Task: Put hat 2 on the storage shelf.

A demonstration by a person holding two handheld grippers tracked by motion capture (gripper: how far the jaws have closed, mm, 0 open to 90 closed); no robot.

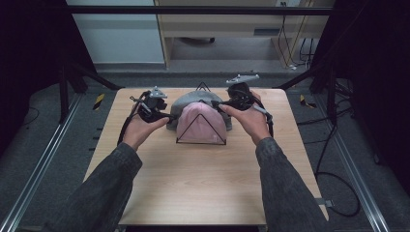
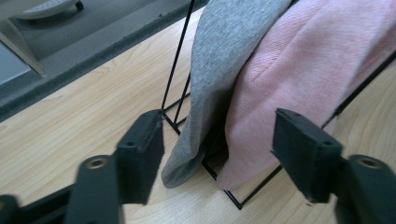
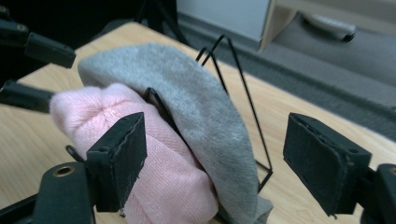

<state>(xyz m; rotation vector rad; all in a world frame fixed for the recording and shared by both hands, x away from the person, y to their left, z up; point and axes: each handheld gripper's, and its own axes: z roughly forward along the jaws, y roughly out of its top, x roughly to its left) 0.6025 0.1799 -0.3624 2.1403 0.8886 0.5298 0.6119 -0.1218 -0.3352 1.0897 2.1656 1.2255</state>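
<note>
on the pale wood-grain table sits a thin black wire rack w/ triangular loops, and two knitted hats hang over it: a soft pink knit hat on the loop nearest the person, a grey knit hat on the loop right behind it, the two pressed together. the rack stands abt mid-table, toward the far edge. the person's forearms in dark grey sleeves come in from the near side, one on each flank of the rack. the left gripper is just beside the hats' left edge, its black jaws apart w/ nothing pinched; in the left gripper view the lower hems of the grey hat and pink hat hang in the gap between the jaws, but the pads don't press on the cloth. the right gripper is by the hats' right side, near the top, jaws spread too; in the right gripper view the pink hat lies just at the left pad and the grey hat fills the gap, w/ the other pad standing clear of the fabric. both grippers are let go, holding nothing. each hand wraps its gripper's body, grey three-cornered plate on top.
</note>
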